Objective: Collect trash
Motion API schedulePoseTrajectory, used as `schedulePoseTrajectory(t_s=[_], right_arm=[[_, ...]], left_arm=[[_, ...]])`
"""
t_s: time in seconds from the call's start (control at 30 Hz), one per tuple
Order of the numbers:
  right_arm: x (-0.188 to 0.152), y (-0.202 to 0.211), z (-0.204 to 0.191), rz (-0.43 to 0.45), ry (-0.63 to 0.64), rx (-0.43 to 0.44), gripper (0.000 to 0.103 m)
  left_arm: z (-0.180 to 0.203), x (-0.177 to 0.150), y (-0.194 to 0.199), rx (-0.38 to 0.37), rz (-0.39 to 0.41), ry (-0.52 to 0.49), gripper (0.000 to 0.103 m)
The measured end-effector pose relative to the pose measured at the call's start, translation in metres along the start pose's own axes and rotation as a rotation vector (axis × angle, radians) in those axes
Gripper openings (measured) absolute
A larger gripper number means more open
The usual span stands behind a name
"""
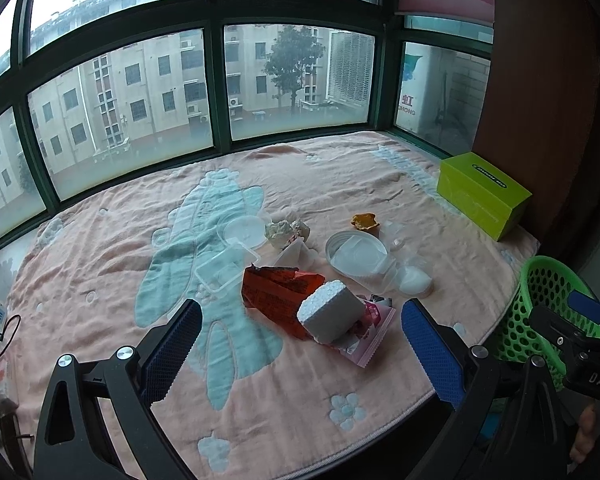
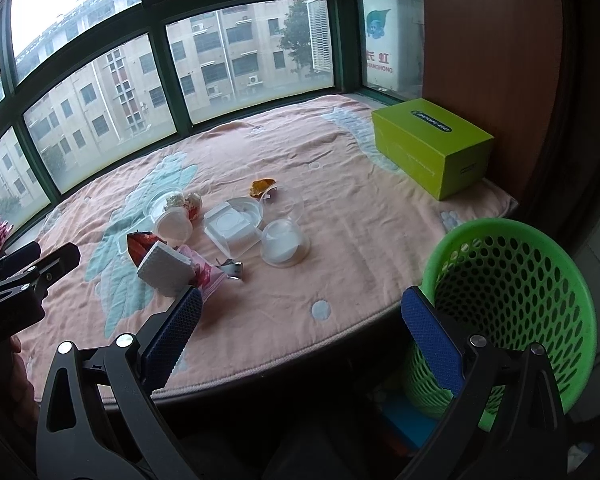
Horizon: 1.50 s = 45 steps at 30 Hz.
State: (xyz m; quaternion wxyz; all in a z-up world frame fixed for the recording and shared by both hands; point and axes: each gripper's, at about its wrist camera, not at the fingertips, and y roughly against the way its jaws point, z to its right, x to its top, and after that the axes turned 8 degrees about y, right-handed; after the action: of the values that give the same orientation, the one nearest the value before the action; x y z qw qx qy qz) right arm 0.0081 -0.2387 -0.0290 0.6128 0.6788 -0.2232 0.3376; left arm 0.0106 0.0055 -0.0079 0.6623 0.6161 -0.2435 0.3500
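Both tongs, L (image 1: 300,344) & R (image 2: 300,334), wide apart, empty; green basket (image 2: 512,300) beside table edge (image 2: 284,376).

window (image 1: 204,92) with dark green frames curving around the far side, letting in flat grey daylight | apartment blocks (image 1: 140,96) and a tree (image 1: 292,60) showing outside | brown wooden panel (image 2: 488,48) standing at right
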Motion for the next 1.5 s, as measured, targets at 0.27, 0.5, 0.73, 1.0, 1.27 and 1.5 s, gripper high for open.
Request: schedulePoseTrajectory(t_s=[0.27,0.5,0.73,1.0,1.27,1.5], right_arm=[[0.004,-0.011,-0.001,-0.016,0.004,0.012,0.098],[0.009,-0.024,-0.01,-0.03,0.03,0.039,0.098],[0.013,-0.04,-0.018,-0.051,0.052,0.065,0.098],[0.016,-0.062,-0.039,-0.071,0.114,0.122,0.098],[0.019,-0.083,-0.078,-0.086,0.22,0.195,0.098],[0.022,-0.104,-0.122,-0.079,0.348,0.239,0.096]], left_arm=[[-0.004,0.009,-0.014,0.008,-0.022,0.004,0.097],[-0.011,0.015,-0.025,0.015,-0.044,0.02,0.097],[-0.024,0.022,-0.041,0.031,-0.069,0.053,0.097],[-0.048,0.035,-0.055,0.077,-0.073,0.105,0.097],[-0.081,0.046,-0.062,0.133,-0.07,0.169,0.097],[-0.105,0.046,-0.069,0.168,-0.083,0.21,0.097]])
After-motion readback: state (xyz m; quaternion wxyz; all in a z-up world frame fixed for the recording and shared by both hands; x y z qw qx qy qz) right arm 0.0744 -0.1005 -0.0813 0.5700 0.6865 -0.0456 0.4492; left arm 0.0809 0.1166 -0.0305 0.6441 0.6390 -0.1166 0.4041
